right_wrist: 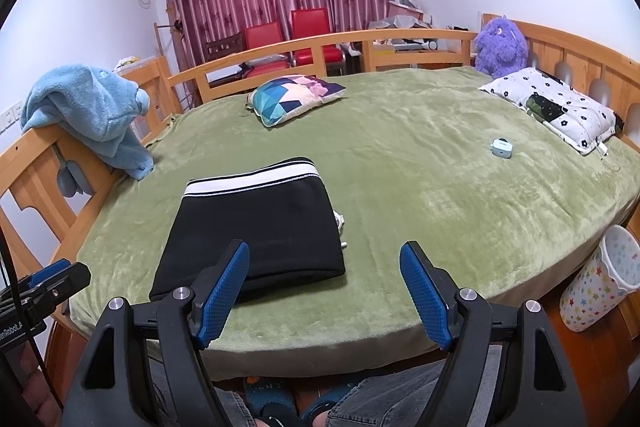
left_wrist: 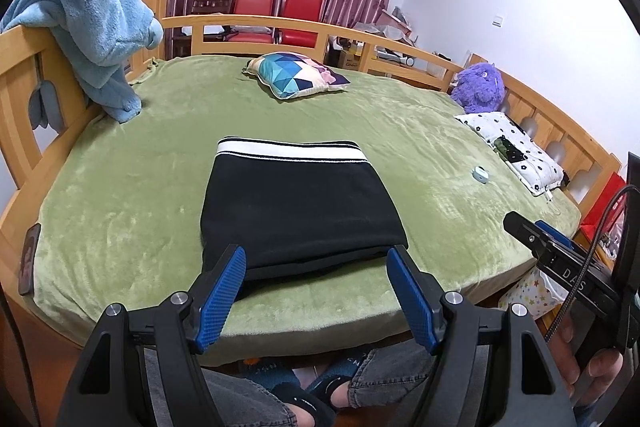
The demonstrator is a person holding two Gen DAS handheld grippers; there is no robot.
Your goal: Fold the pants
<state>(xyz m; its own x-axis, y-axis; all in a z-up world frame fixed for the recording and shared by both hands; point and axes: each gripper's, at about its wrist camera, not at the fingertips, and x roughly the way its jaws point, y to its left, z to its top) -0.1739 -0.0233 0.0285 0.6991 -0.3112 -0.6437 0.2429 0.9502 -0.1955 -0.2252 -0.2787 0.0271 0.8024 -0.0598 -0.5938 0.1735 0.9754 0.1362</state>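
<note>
Black pants (left_wrist: 300,203) folded into compact rectangle on green bed (left_wrist: 120,203), white waistband at 12 o'clock edge. Left gripper (left_wrist: 316,279) spread, empty, straddling near fold edge at 12 o'clock. Right gripper (right_wrist: 324,285) spread, empty; pants at its 11 o'clock. Left nearer.

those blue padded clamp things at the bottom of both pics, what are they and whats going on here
Each is a hand-held gripper: a person holds one per hand, with a wide-angle camera on it looking along the two blue fingers. One picture is from the left hand-held gripper, the other from the right hand-held gripper. Both are open and hold nothing. On the green bed cover lie the black pants, already folded into a neat rectangle with the white waistband at the far end. Also there: a patterned cushion, a flowered pillow, a purple plush toy and a small pale blue case.
</note>
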